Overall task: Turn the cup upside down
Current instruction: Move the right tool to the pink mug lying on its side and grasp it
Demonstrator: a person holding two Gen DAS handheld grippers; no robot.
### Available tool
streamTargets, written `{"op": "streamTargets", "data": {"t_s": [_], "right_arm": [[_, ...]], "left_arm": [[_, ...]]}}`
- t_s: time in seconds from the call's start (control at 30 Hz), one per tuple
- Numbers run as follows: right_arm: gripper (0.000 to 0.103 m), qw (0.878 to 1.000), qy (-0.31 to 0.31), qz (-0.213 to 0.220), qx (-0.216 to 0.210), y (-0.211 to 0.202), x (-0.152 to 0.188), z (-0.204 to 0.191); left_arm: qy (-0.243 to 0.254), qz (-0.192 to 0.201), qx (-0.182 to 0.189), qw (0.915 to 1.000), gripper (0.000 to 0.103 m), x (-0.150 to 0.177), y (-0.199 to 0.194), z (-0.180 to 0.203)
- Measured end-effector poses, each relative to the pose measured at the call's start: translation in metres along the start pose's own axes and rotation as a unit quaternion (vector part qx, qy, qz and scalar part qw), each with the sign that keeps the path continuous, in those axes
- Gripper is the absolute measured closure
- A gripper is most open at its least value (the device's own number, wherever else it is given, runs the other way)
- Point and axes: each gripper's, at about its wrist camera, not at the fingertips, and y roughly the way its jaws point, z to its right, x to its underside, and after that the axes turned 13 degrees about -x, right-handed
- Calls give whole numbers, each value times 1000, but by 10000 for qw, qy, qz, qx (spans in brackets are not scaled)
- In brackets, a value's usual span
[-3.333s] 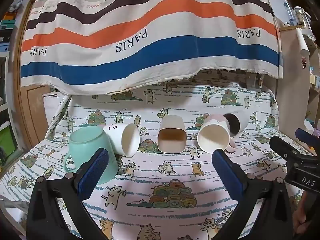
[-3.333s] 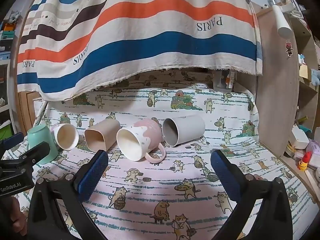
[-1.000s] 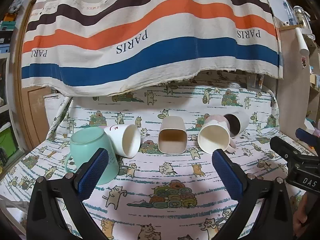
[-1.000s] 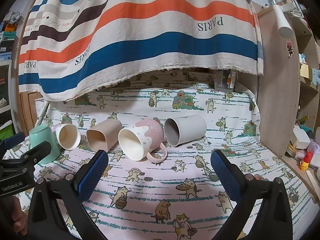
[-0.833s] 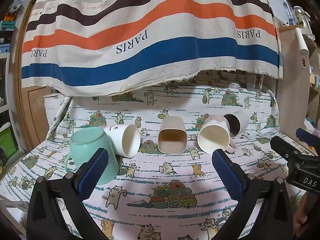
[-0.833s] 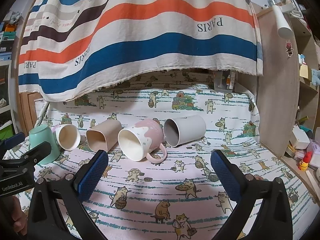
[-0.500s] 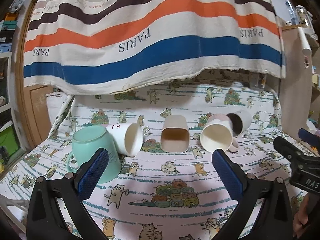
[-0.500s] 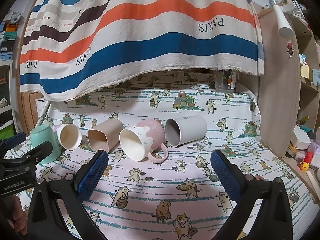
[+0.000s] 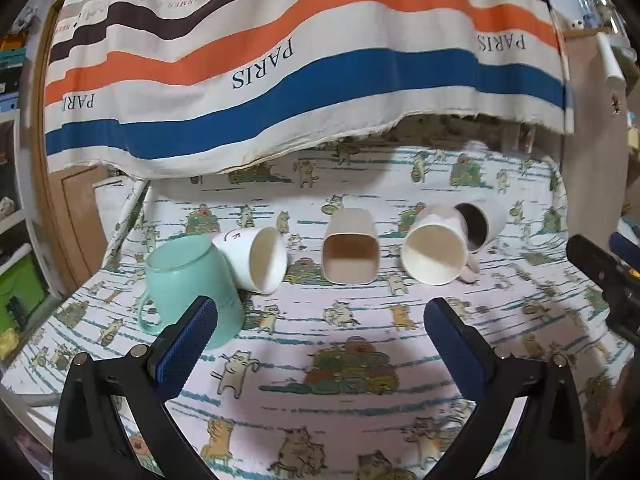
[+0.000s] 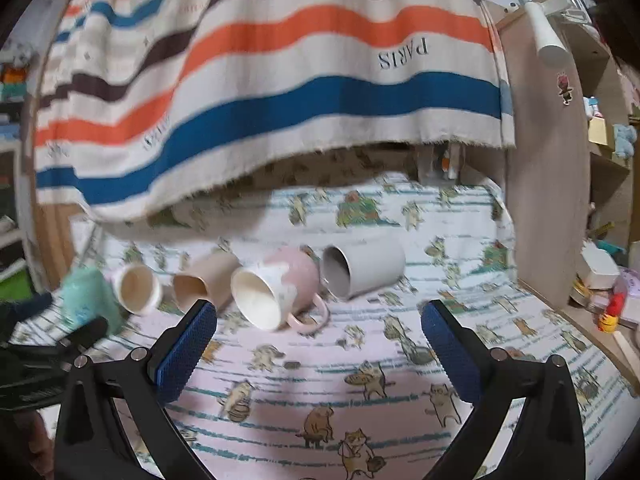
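Five cups sit in a row on the cat-print cloth. A mint mug (image 9: pixel 188 280) (image 10: pixel 90 300) stands mouth down at the left. A white cup (image 9: pixel 256 260) (image 10: pixel 136 286), a beige square cup (image 9: pixel 351 252) (image 10: pixel 204 280), a pink-and-white mug (image 9: pixel 436 254) (image 10: pixel 276 284) and a grey cup (image 9: pixel 476 226) (image 10: pixel 364 268) lie on their sides, mouths toward me. My left gripper (image 9: pixel 320 332) is open, short of the cups, its left finger in front of the mint mug. My right gripper (image 10: pixel 318 340) is open too, facing the pink mug and grey cup, holding nothing.
A striped "PARIS" cloth (image 9: pixel 280 60) hangs over the back of the table (image 10: pixel 360 400). A wooden panel (image 10: pixel 548 200) stands at the right, with small items on a shelf (image 10: pixel 600 280) beyond. Each gripper shows at the edge of the other's view.
The right wrist view is now blurred on its left side, so the right gripper is moving. The cups sit slightly higher in the left wrist view. Both grippers stay open.
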Motion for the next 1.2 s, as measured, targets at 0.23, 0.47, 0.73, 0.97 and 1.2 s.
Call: {"op": "streamTargets", "data": {"t_s": [0.23,0.47,0.73,0.97,1.2], "right_arm": [[0,9989,-272,256,300,-19,-50,20],[0,9927,-957,721,124,-10,-101,22],[0,9954,71,814,-491,37,-114,28],[0,9961,-517,509,-512,69,-86,10],[0,9983,-382,82,-432,90,-72,20]], "left_arm": [[-217,414,127,9988,0,-55,-22,-12],[-389,904,427,9942,0,-108,9,-5],[48,951,533,9940,0,-113,54,25],[-52,1106,543,9924,0,-86,63,34],[21,995,419,9942,0,-76,66,42]]}}
